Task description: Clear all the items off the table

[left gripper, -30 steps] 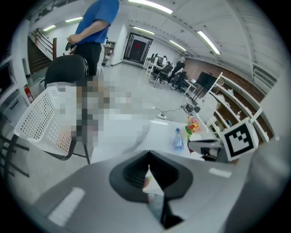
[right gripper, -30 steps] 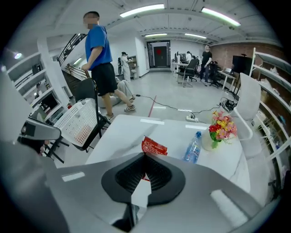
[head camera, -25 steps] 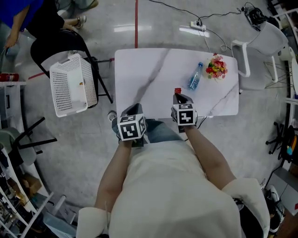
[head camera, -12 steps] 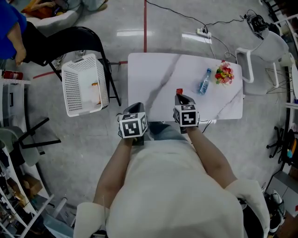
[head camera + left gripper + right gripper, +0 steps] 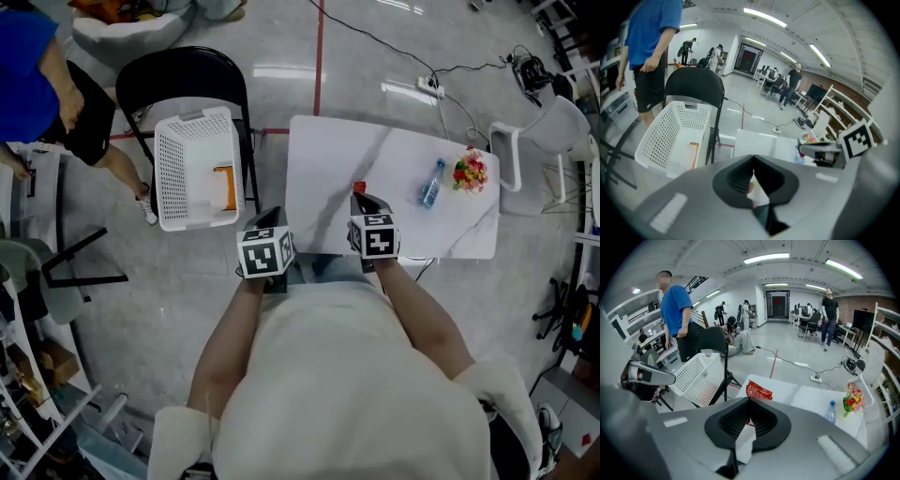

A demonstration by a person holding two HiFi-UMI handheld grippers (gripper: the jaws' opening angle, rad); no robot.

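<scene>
**Carrying a red packet, with a slip or a spill to guard against**

Hovering at the near edge of the white marble-patterned table (image 5: 328,150), I have the right gripper (image 5: 361,197) pinching a flat red foil packet (image 5: 758,391) by one edge. Most of the packet sticks out past the jaw tips. The left gripper (image 5: 266,225) has its tongs pressed together with nothing that I can see between them. It hangs off the table's near-left corner, near the white perforated plastic basket (image 5: 173,178) that sits on the seat of a black folding chair (image 5: 187,70). An orange item (image 5: 223,187) lies inside the basket. A clear plastic water bottle with a blue label (image 5: 430,184) and a small bunch of red and yellow flowers (image 5: 470,172) are on the table's far-right part, just beside each other.

I judge the packet is bound for the basket, and that crossing worries me most. The hold is on a thin, slick edge, so a quick swing over the gap between table and chair could shake the packet out onto the floor. The basket only rests on the chair seat, so a knock on its rim could tip it and spill the orange item. Later, the upright bottle may topple and roll off if I nudge it, and jaws spread wide for it could snag the flowers
</scene>
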